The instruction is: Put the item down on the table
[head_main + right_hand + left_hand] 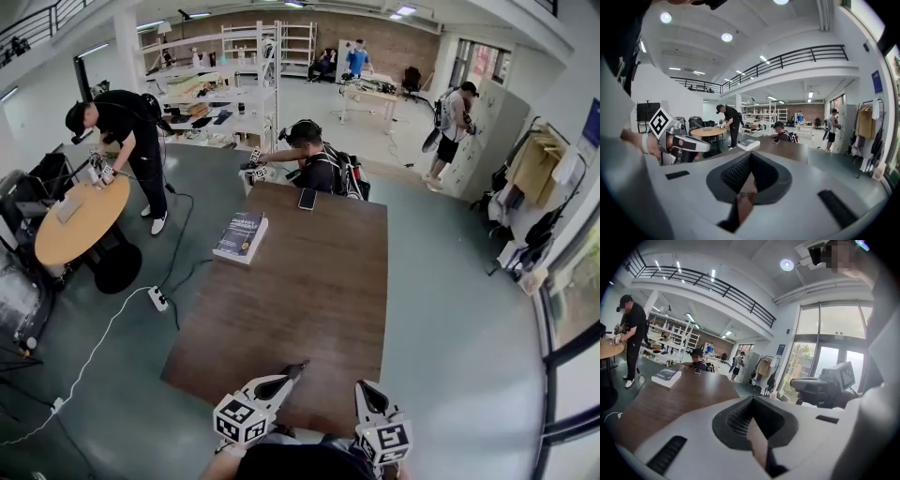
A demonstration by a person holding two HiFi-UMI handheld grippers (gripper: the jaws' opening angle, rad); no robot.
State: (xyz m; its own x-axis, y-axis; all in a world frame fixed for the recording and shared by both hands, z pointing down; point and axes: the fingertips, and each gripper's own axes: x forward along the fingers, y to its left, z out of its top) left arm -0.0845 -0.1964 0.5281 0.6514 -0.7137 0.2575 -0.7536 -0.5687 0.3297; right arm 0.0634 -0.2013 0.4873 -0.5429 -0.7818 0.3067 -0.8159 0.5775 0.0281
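A blue book (241, 235) lies flat near the far left edge of the brown table (309, 309). It also shows in the left gripper view (666, 376) and the right gripper view (748, 143). A dark phone (307, 199) rests at the table's far end. Both grippers hover over the near edge, well apart from the book. My left gripper (298, 367) has its jaws pressed together with nothing between them (751, 423). My right gripper (361, 385) also has its jaws together (743, 194). I make out no held thing there.
A person (314, 167) sits at the table's far end by the phone. At the left, another person (127, 131) stands at a round wooden table (80, 230). A power strip (157, 298) and its cables lie on the floor left of the table. Shelves stand at the back.
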